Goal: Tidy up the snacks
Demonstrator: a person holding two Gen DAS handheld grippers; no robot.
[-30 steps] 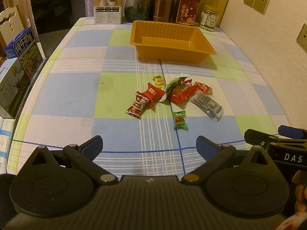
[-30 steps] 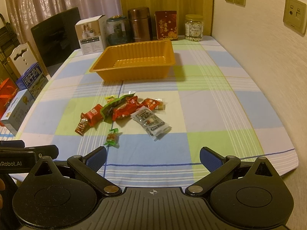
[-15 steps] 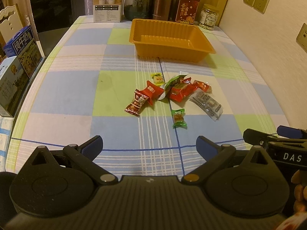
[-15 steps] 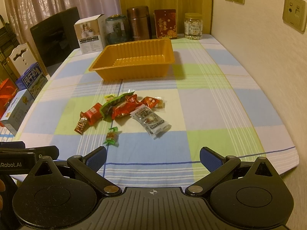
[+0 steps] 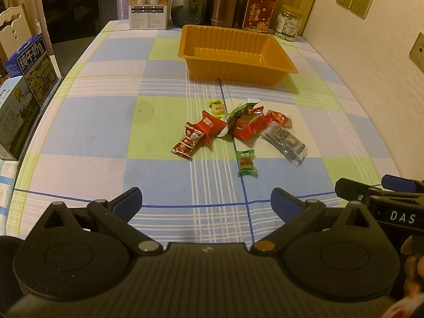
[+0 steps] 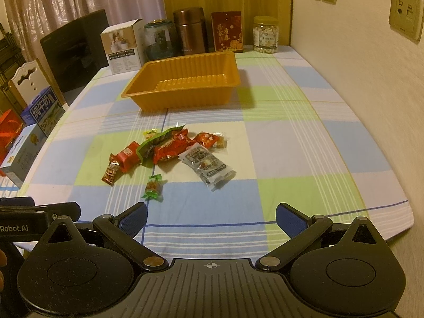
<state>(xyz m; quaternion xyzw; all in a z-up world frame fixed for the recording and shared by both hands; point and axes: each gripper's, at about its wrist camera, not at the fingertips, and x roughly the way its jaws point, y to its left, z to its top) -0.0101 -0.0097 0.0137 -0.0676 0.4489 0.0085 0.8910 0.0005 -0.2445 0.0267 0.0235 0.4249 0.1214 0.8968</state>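
Observation:
Several wrapped snacks lie in a loose pile mid-table: a red packet (image 5: pixel 210 127), a larger red pack (image 5: pixel 247 126) (image 6: pixel 169 149), a clear silver pack (image 5: pixel 286 143) (image 6: pixel 208 165), a green candy (image 5: pixel 246 163) (image 6: pixel 153 187) nearest me, and a small dark-red candy (image 5: pixel 186 145) (image 6: pixel 111 172). Behind them stands an empty orange tray (image 5: pixel 235 53) (image 6: pixel 182 79). My left gripper (image 5: pixel 206 202) and right gripper (image 6: pixel 212 216) hover over the near table edge, both open with nothing between the fingers, well short of the pile.
Along the back stand a white box (image 5: pixel 148 5), a glass jar (image 5: pixel 189 4), a brown canister (image 5: pixel 224 2), a red tin (image 5: pixel 259 10) and a nut jar (image 5: pixel 287 23). Milk cartons (image 5: pixel 29 66) sit off the left edge. A wall (image 6: pixel 371 92) borders the right.
Both grippers have drawn slightly back and up, so the pile and tray sit a little farther away. Nothing on the table has moved; both grippers stay open.

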